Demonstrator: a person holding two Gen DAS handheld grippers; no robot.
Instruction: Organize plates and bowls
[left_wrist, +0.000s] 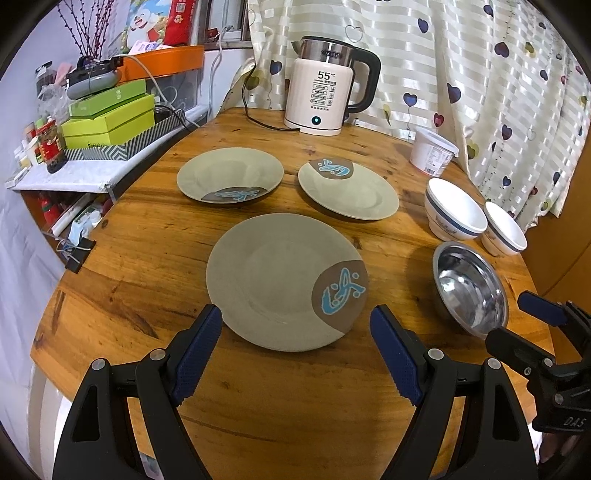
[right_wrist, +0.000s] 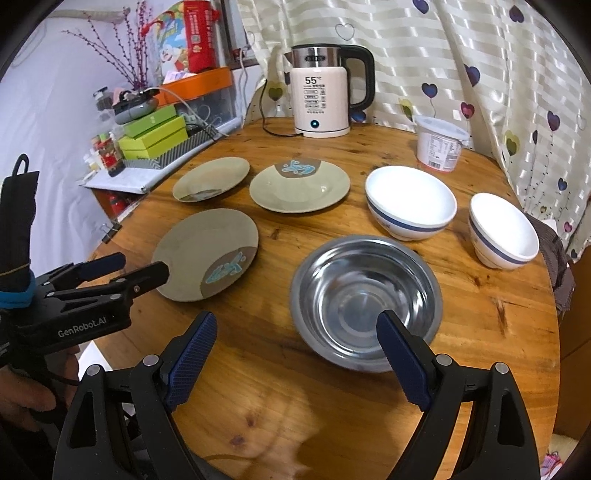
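Three grey-green plates with blue fish marks lie apart on the round wooden table (left_wrist: 258, 406): a near plate (left_wrist: 286, 282) (right_wrist: 205, 254), a far left plate (left_wrist: 229, 174) (right_wrist: 210, 179) and a far right plate (left_wrist: 348, 190) (right_wrist: 299, 187). A steel bowl (left_wrist: 470, 288) (right_wrist: 365, 299) sits at the right, with two white blue-banded bowls (right_wrist: 410, 201) (right_wrist: 503, 229) behind it. My left gripper (left_wrist: 295, 321) is open, just short of the near plate. My right gripper (right_wrist: 297, 325) is open, its right finger over the steel bowl's near rim.
A white electric kettle (left_wrist: 325, 94) stands at the table's back with its cord. A white plastic tub (right_wrist: 441, 142) stands at the back right by the curtain. A cluttered shelf with green boxes (left_wrist: 107, 118) borders the table's left side.
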